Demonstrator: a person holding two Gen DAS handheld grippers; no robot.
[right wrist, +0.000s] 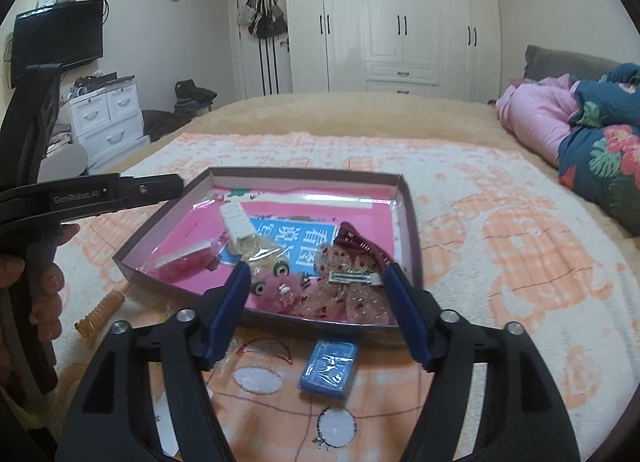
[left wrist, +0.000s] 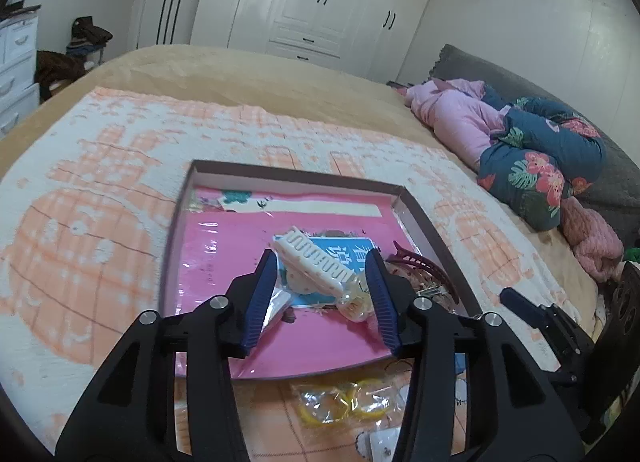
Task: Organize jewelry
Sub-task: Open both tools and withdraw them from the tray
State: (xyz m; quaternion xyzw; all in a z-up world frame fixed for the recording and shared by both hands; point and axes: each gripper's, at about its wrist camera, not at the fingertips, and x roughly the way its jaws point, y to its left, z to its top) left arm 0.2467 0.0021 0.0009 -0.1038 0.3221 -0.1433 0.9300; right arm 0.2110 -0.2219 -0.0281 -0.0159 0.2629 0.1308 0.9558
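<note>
**Now both of your grippers hover open over the tray**

Here your left gripper (left wrist: 322,266) sits above the near part of the shallow box tray (left wrist: 436,238), its blue fingers spread wide with nothing pinched. Between them, lower down, lies the white hair clip (left wrist: 316,262), resting on the blue printed card (left wrist: 344,246) that lies on the tray's pink lining. Just right of the clip is a dark red claw clip (left wrist: 416,262).

Your right gripper (right wrist: 318,282) is also spread wide and holds nothing. It hangs over the tray's near edge; in its view you see, between the fingers, a pink fuzzy hair tie (right wrist: 276,290) and a sheer sequinned bow with a metal clasp (right wrist: 348,286). The same white clip (right wrist: 238,222) lies farther back, and a packet with a red item (right wrist: 184,262) rests near the tray's left wall.

Outside the tray, on the orange-and-white blanket (right wrist: 520,242), you have a blue wrapped packet (right wrist: 330,368) just in front of the near edge, an amber spiral hair tie (right wrist: 100,312) to the left, and yellow rings in a clear bag (left wrist: 344,402) beneath your left gripper.
</note>
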